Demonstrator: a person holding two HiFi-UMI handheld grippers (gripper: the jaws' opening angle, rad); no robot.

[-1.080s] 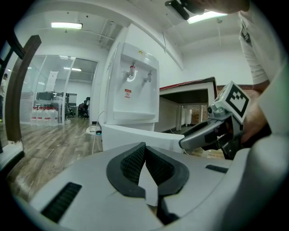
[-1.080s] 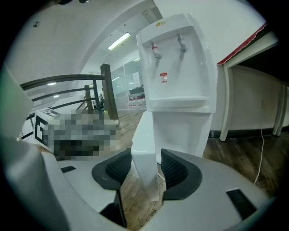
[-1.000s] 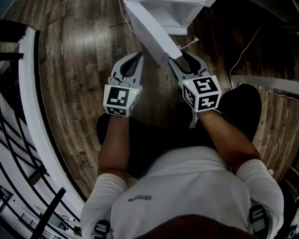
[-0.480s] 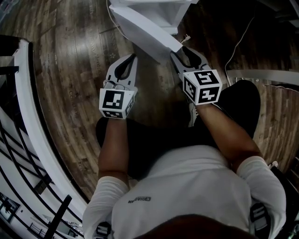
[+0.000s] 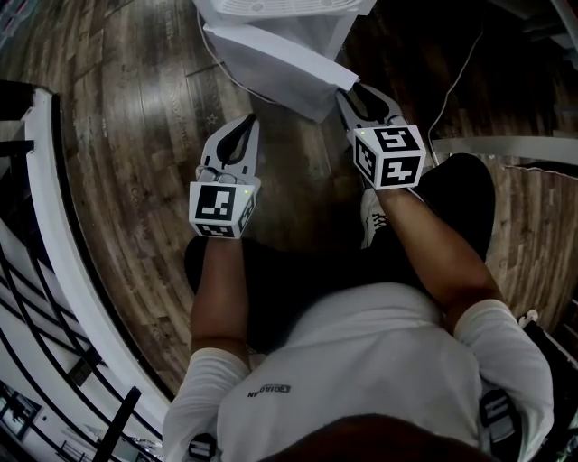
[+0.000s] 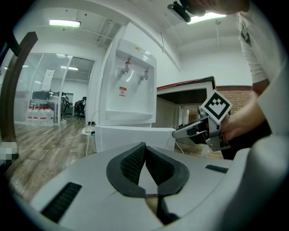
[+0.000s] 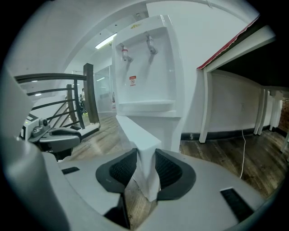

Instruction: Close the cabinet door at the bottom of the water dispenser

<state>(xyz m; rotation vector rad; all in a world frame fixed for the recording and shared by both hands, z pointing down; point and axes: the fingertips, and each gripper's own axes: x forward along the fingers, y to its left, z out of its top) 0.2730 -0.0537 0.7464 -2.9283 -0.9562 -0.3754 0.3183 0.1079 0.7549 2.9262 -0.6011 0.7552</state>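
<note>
Cabinet door (image 5: 271,68): open, a white panel at top centre of the head view, swung out over the wooden floor (image 5: 135,135) from the base of the water dispenser (image 5: 280,7). Its free edge points toward lower right of the frame.

Right gripper (image 5: 361,97): on that free edge. In the right gripper view we see the door's corner standing between the two dark pads, the jaws closing on it, and the pads look to meet both faces of the panel.

Left gripper (image 5: 249,120): left of centre in the head view, apart from the door, low over the floor. Jaws together, nothing between them.

Around: a thin cable (image 5: 452,81) runs across the floor at upper right; a white railing (image 5: 54,207) curves down the left edge.

Step, as we judge it: taking hold of the door edge; the swing shut is not yet done.

Next move calls for a firm pinch, then an arc that follows the hinge toward the dispenser's front. We would let go before the jaws get trapped between door and frame, and finish with a push on the panel's face.
</note>
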